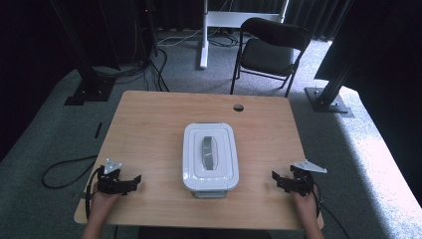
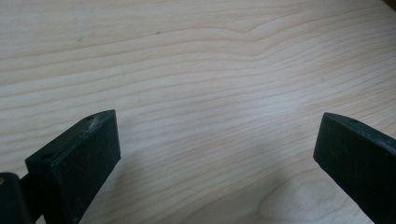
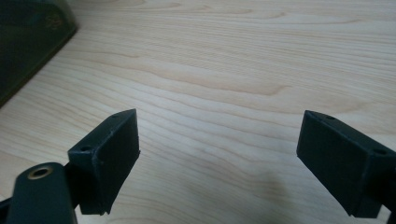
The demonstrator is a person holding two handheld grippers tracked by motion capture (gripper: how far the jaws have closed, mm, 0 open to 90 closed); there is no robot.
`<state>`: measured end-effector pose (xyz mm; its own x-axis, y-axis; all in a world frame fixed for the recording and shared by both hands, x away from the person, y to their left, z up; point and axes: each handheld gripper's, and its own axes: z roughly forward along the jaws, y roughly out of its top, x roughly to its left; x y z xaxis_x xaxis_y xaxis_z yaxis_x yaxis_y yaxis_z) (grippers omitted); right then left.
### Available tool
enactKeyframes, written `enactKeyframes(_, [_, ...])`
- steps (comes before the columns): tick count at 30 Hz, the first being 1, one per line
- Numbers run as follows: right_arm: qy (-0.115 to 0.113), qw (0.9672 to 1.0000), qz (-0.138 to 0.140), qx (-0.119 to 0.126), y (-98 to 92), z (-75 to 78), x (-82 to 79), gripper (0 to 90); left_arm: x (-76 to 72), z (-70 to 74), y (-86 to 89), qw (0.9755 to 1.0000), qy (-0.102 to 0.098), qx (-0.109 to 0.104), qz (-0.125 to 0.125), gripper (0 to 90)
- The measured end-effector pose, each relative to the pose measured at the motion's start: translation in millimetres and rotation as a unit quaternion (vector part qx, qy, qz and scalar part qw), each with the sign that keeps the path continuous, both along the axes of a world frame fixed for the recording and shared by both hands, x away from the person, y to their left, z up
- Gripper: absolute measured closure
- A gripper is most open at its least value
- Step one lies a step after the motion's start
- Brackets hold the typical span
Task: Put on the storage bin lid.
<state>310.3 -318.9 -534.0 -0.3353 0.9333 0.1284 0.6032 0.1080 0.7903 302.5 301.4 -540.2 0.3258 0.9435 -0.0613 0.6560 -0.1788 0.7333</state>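
Both hand-held grippers (image 1: 130, 180) (image 1: 279, 179) gape, flanking the lidded box (image 1: 210, 157).

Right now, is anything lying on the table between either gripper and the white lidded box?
Nothing visible does. The left gripper and the right gripper sit either side of the white box, jaws open, with bare wooden table between each and the box.
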Motion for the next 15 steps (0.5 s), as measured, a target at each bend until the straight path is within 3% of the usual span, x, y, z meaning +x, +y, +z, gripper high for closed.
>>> enactKeyframes(6, [-0.009,0.9994,-0.031,-0.009,-2.4,0.1,-2.6,12.3,-6.2,-1.5,10.0,0.9994,0.003,0.005,0.033,1.1])
enactKeyframes(15, [0.007,0.9952,-0.094,-0.025,-4.4,-8.3,-2.7,12.3,-9.5,0.4,22.0,0.9975,0.006,0.004,0.07,1.1])
